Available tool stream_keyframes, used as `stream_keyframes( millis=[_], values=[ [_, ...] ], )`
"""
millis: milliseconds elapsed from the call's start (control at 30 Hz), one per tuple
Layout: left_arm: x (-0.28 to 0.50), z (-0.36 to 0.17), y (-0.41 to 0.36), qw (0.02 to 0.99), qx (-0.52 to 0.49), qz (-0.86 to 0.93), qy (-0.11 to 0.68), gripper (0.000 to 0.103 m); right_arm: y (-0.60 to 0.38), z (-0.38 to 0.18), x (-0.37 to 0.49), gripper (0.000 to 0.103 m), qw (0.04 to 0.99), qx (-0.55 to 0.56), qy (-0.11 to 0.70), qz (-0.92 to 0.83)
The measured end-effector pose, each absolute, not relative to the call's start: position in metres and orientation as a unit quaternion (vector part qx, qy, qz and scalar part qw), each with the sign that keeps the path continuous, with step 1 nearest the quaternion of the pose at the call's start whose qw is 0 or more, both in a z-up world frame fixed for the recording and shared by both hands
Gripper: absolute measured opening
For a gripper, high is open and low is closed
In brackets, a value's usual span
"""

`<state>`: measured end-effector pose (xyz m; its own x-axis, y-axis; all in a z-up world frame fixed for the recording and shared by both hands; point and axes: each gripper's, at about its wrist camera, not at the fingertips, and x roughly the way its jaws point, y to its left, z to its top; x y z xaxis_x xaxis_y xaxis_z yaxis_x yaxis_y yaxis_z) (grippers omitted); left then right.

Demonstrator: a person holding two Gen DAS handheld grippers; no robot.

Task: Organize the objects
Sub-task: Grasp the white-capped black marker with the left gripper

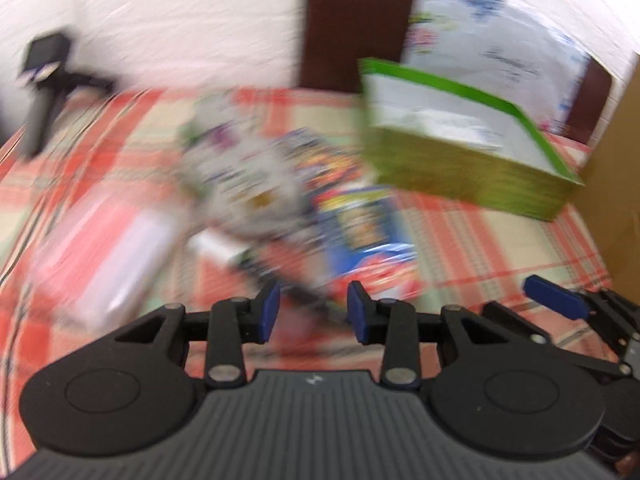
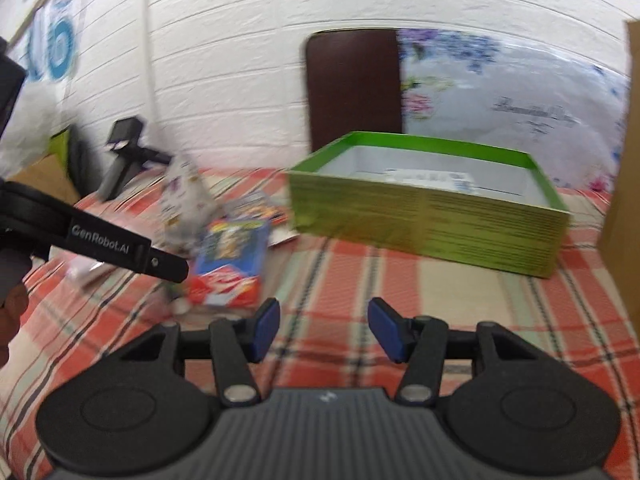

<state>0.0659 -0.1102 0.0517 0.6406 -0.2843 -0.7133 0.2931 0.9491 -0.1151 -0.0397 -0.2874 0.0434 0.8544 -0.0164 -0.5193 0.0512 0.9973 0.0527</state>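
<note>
Both tongs (image 1: 313,312) (image 2: 324,328) released and empty, blue-red packet (image 2: 230,268) just ahead-left, green box (image 2: 428,216) farther back right.

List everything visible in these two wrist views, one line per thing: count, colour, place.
green box: one, green walls, pale inside, open, on the bedspread at right
blue and red packet: one, lying left of the green box
white patterned packet: one, behind the blue and red packet
pink and white packet: one, blurred, far left of the pile
bedspread: one, red and cream plaid
black stand: one, by the wall at left
brown headboard: one, against the white wall
floral pillow: one, pale, behind the box
left gripper: black, blue pads, open, empty
right gripper: black, blue pads, open, empty
</note>
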Motion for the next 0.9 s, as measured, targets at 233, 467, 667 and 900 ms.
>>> stream_keyframes(
  millis=[233,467,667,900],
  values=[
    [0.067,0.048,-0.048,0.904,-0.053,-0.122,0.407,0.038,-0.243,0.047,-0.013,0.051,0.958,-0.022,0.283,0.050],
    [0.078,0.042,-0.030,0.896,-0.086,-0.127,0.416,0.039,-0.202,0.051,0.007,0.040,0.952,-0.102,0.277,0.084],
    [0.086,0.030,-0.032,0.877,-0.108,-0.151,0.443,0.038,-0.191,0.034,0.013,0.019,0.939,-0.120,0.307,0.093],
    [0.085,0.029,-0.037,0.868,-0.126,-0.168,0.449,0.049,-0.199,0.046,-0.013,0.017,0.927,-0.001,0.339,0.162]
  ],
)
